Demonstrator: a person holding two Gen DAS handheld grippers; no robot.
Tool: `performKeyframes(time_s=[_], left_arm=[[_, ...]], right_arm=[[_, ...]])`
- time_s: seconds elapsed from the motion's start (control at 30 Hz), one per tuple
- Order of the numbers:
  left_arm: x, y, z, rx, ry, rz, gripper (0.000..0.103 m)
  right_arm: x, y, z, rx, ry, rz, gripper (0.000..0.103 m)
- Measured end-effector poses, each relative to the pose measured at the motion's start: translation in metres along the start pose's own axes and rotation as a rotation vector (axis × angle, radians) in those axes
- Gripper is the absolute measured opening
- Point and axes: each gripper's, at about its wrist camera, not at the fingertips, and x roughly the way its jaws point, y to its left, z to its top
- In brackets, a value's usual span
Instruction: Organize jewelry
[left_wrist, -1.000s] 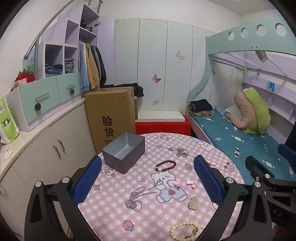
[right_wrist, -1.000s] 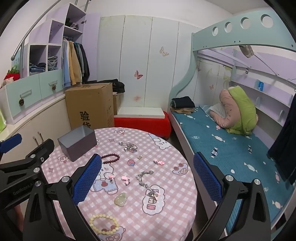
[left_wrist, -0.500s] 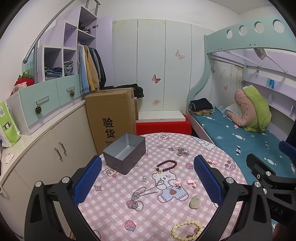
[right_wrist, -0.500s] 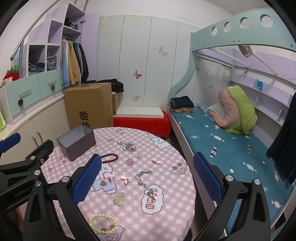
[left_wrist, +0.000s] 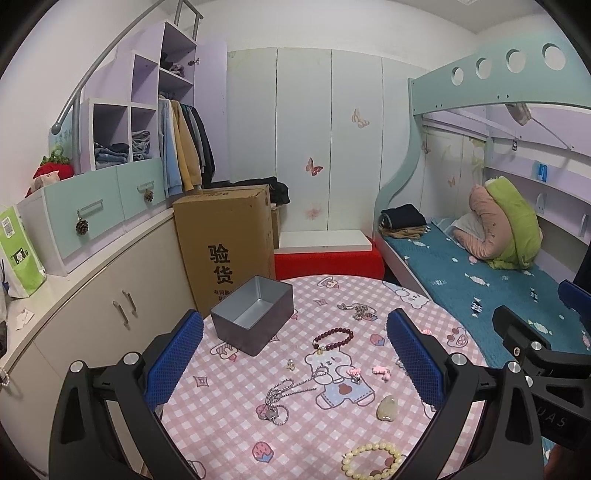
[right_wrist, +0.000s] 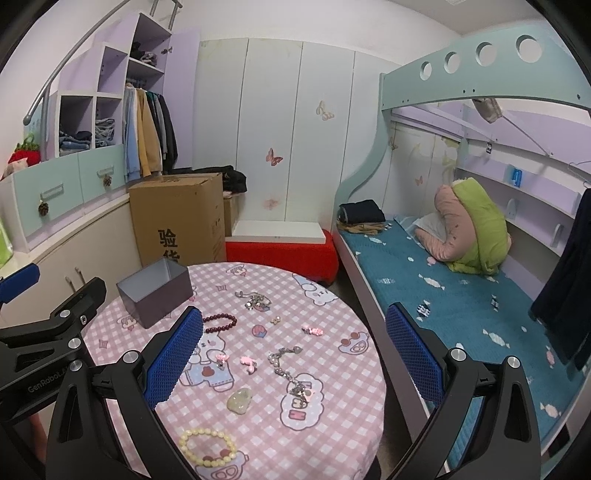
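Note:
An empty grey metal box (left_wrist: 252, 318) (right_wrist: 155, 295) stands at the far left of a round table with a pink checked cloth (left_wrist: 229, 417) (right_wrist: 332, 373). Jewelry lies scattered on it: a dark red bead bracelet (left_wrist: 333, 338) (right_wrist: 220, 322), a silver chain necklace (left_wrist: 284, 393), a cream bead bracelet (left_wrist: 371, 459) (right_wrist: 208, 446), a pale green stone (left_wrist: 386, 408) (right_wrist: 240, 399), pink hair clips (right_wrist: 248, 362), a silver charm bracelet (right_wrist: 286, 363) and a silver cluster (left_wrist: 360, 311) (right_wrist: 255, 301). My left gripper (left_wrist: 293, 363) and right gripper (right_wrist: 295, 363) hover open and empty above the table.
A cardboard box (left_wrist: 227, 251) stands behind the table beside low cabinets (left_wrist: 110, 295). A red bench (left_wrist: 328, 262) sits against the wardrobe. A bunk bed with a blue sheet (right_wrist: 443, 288) runs along the right. The left gripper's body (right_wrist: 44, 332) shows at the right view's left edge.
Both grippers have shifted slightly, so the table and jewelry drift a little in view. Both stay open and empty; nothing on the table has moved.

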Motion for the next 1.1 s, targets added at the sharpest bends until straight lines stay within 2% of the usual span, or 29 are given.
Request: performKeyframes(time_s=[0.6,1.1], left_arm=[[-0.015,-0.001,0.007,-0.002,-0.041,0.013,0.097],[-0.012,-0.002,0.006,0.007,-0.027,0.02,0.097]], right_arm=[[-0.014,0.002,0.008,-0.005,-0.042,0.001,0.096],[-0.013,0.001,0.008,0.002,-0.029,0.006,0.096]])
